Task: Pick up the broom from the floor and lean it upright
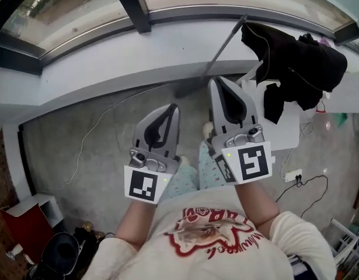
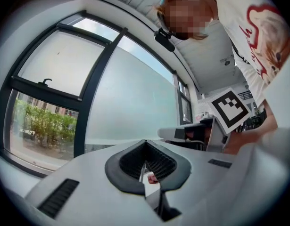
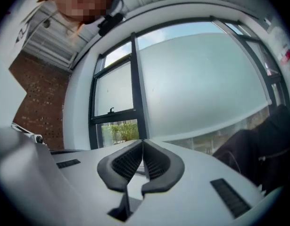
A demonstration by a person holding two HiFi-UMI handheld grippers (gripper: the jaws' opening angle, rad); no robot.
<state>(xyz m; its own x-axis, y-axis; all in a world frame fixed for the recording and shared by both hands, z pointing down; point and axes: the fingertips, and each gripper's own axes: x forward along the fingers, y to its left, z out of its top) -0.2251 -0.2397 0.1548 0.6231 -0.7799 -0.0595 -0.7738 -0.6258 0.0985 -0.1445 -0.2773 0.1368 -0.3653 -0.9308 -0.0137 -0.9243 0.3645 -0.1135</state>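
The broom shows as a thin grey handle [image 1: 226,45] in the head view. It slants up from the floor to the white window ledge [image 1: 109,57], with its top resting near a black garment. Its lower end lies close to my right gripper's tip, and I cannot make out the head. Both grippers hang level above the floor in front of the person, apart from the broom. The left gripper [image 1: 174,107] [image 2: 145,142] is shut with nothing between its jaws. The right gripper [image 1: 214,81] [image 3: 143,141] is also shut and empty. Both gripper views face the windows.
A black garment [image 1: 296,63] hangs over a white rack at the right. A power strip [image 1: 293,175] with cables lies on the concrete floor at the right, and a thin white cable [image 1: 91,133] lies at the left. A red and white box [image 1: 24,214] stands at the lower left.
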